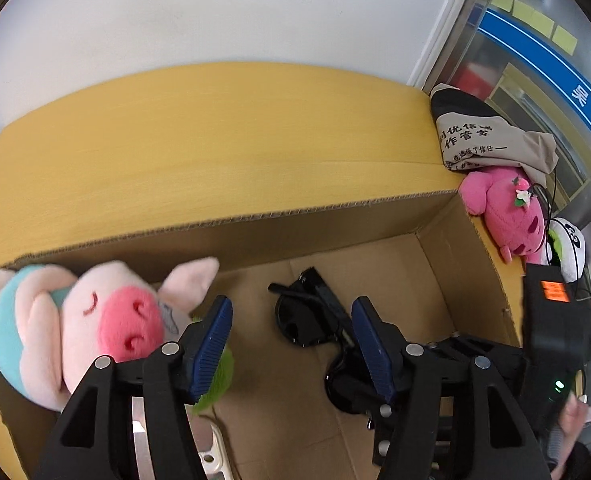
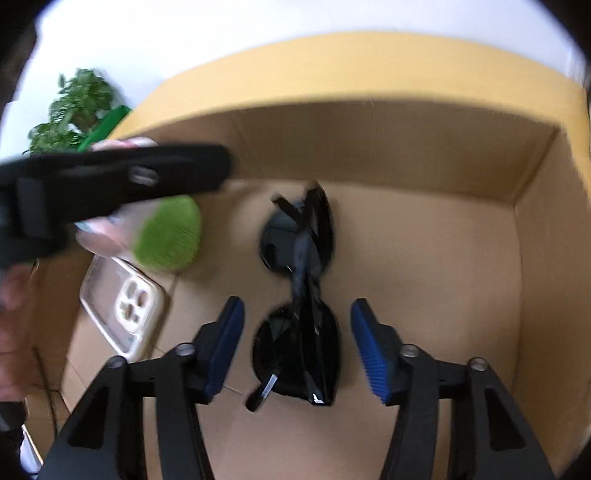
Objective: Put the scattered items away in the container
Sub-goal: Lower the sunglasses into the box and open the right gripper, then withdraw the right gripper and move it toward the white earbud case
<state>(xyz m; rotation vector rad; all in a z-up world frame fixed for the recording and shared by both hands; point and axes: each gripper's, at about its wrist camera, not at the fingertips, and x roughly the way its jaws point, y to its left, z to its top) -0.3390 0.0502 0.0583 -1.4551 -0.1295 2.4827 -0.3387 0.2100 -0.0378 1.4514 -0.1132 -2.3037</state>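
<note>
Hovering over an open cardboard box [image 2: 527, 216], both grippers point down into it. The box walls stand up on all sides, and the corrugated rim of the far wall shows in the left wrist view; the right half of the box floor lies bare, giving open room toward the right wall, while the left side is crowded. The left gripper [image 1: 291, 344] has its blue pads spread with nothing between them; a plush pig [image 1: 75, 320] lies just beside and against its left finger, over the box's left wall, apart from the pads. The pig is pale pink with a rosy snout, closed eyes and a teal top. The right gripper [image 2: 297, 344] is also spread; black sunglasses [image 2: 299, 304] lie folded on the box floor below, between the two pads but touched by neither. They lie lengthwise, one lens toward the camera and the other beyond it. Left of them in the right wrist view sit a green fuzzy thing [image 2: 169, 234] and a clear phone case [image 2: 123, 312], both inside the box, partly hidden by the left gripper's black body and the hand holding it. Outside, past the right wall, a pink plush [image 1: 511, 216] rests by a printed cloth bag [image 1: 491, 136] on the yellow table [image 1: 175, 140].
</note>
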